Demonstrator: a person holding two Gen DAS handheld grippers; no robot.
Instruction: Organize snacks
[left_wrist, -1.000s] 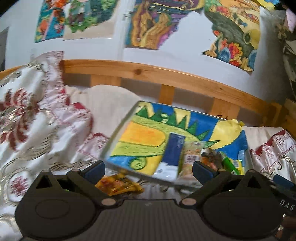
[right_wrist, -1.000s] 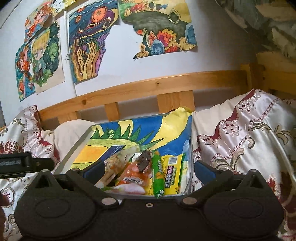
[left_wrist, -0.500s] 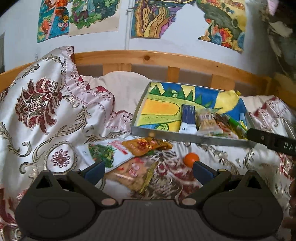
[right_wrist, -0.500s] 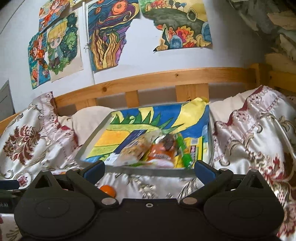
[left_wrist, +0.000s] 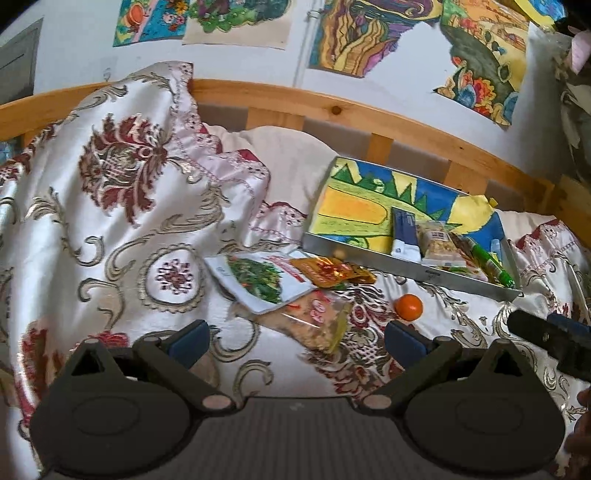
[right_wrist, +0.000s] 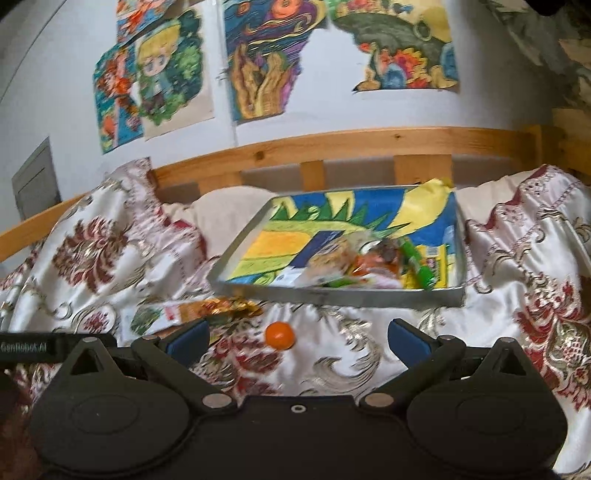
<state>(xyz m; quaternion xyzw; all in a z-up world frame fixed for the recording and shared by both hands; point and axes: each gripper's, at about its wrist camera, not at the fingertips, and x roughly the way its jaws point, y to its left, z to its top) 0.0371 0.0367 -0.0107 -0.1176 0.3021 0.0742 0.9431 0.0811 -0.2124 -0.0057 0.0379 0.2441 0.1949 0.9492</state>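
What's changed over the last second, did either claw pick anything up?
No. Both claws pulled back from the tray, so the loose packets and orange ball on the bedspread came into view. Left claw and right claw stayed open and empty; the snacks in the tray stayed put.

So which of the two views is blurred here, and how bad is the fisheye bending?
Right wrist view: motion-smeared, snacks in the shallow metal tray unreadable. Left wrist view: sharper, white green-printed packet legible. Both bow the wooden bed rail.
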